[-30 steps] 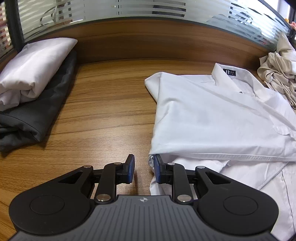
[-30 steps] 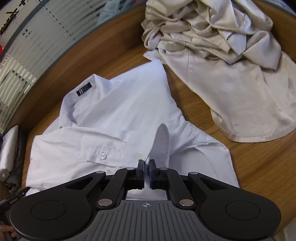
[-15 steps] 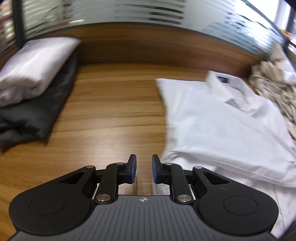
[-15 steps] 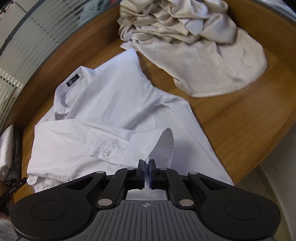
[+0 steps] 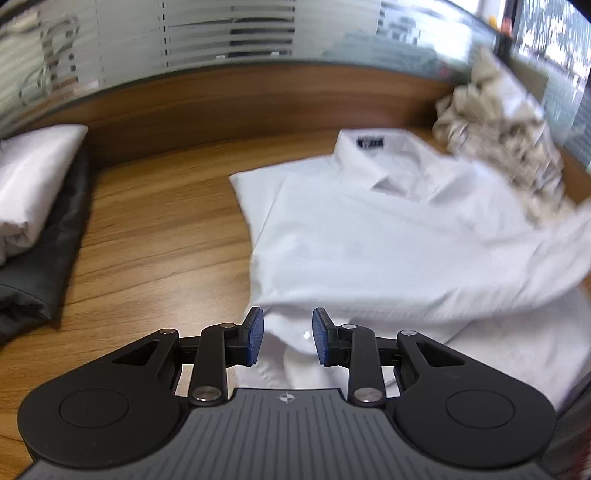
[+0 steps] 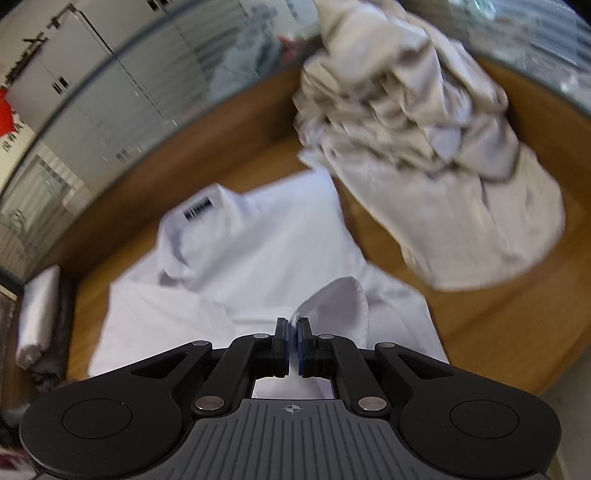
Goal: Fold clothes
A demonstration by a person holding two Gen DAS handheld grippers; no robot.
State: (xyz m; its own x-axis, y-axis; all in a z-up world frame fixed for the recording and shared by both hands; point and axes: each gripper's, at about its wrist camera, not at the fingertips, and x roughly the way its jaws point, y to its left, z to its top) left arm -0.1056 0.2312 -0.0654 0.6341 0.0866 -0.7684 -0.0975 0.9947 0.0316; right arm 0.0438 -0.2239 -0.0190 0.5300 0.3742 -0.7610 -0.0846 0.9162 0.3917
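My right gripper (image 6: 292, 345) pinches the white shirt (image 5: 369, 251) sleeve cuff (image 6: 340, 299), left gripper (image 5: 287, 341) just opening, empty, so I'd carry the cuff across smoothly, keeping it taut.

Looked like an office: wooden desk (image 5: 155, 229) backed by a frosted striped glass partition (image 5: 221, 33); beyond the partition, pale cabinets (image 6: 85, 77) lined the wall.

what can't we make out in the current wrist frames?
- White shirt collar label: text unreadable, motion blur, both views.
- Shirt's lower hem: hidden under the left tool body, left view.
- Beige clothes pile: item count unclear, crumpled and blurred.
- Right tool: cuff it pinches partly hidden by its pads.
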